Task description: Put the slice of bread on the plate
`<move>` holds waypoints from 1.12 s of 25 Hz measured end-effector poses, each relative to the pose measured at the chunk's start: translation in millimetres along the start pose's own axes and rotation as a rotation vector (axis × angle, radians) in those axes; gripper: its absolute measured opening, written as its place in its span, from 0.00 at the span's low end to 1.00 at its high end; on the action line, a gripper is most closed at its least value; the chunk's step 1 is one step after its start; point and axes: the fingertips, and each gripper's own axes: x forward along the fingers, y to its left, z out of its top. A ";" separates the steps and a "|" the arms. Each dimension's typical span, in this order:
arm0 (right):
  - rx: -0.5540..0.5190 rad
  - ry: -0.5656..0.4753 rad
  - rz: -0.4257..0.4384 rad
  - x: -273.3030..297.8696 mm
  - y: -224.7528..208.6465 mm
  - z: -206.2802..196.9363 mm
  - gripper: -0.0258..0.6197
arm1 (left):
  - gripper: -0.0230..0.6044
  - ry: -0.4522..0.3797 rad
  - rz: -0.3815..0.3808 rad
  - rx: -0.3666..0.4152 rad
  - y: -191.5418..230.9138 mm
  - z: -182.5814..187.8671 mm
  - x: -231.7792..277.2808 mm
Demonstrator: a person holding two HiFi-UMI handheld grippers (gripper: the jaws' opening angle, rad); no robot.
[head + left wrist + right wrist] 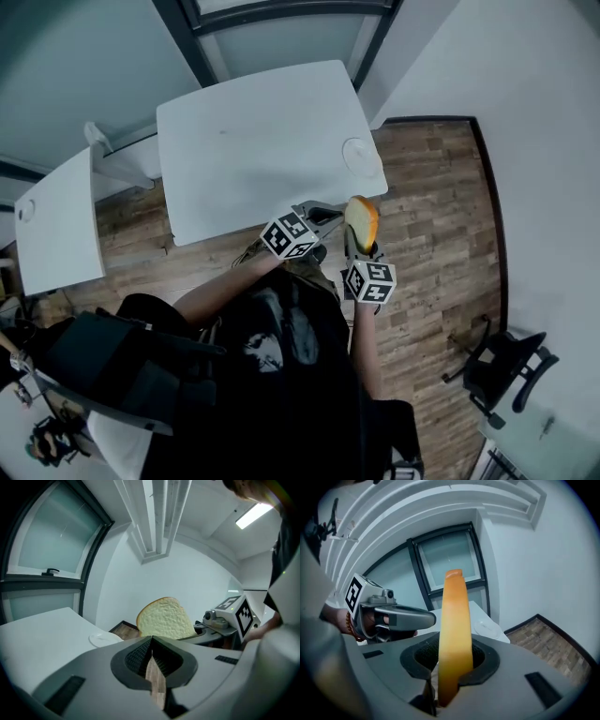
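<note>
My right gripper (352,246) is shut on the slice of bread (362,221), which stands on edge between the jaws; its golden crust (453,634) faces the right gripper view. The left gripper view shows the bread's pale face (165,618) and the right gripper (225,623) beside it. My left gripper (323,217) is shut and empty, its jaws meeting at a thin seam (153,660). The white plate (358,154) lies near the right edge of the white table (262,141), ahead of both grippers, which hang over the wooden floor short of the table's near edge.
A second white table (58,220) stands at the left. A dark chair (502,366) sits at the lower right on the wooden floor (441,225). White walls and a window frame (281,19) lie beyond the table. The person's body fills the lower middle.
</note>
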 end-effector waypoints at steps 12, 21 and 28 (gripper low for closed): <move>-0.218 0.275 -0.060 127.9 -98.5 -16.8 0.19 | 0.04 0.109 0.114 -0.084 102.3 -41.0 74.8; -0.551 0.429 -0.265 216.7 -169.4 -17.2 0.19 | 0.04 0.138 0.159 -0.115 170.6 -49.0 90.2; -0.838 0.541 -0.492 241.7 -210.8 4.1 0.19 | 0.04 0.124 0.138 -0.129 175.8 -43.1 83.9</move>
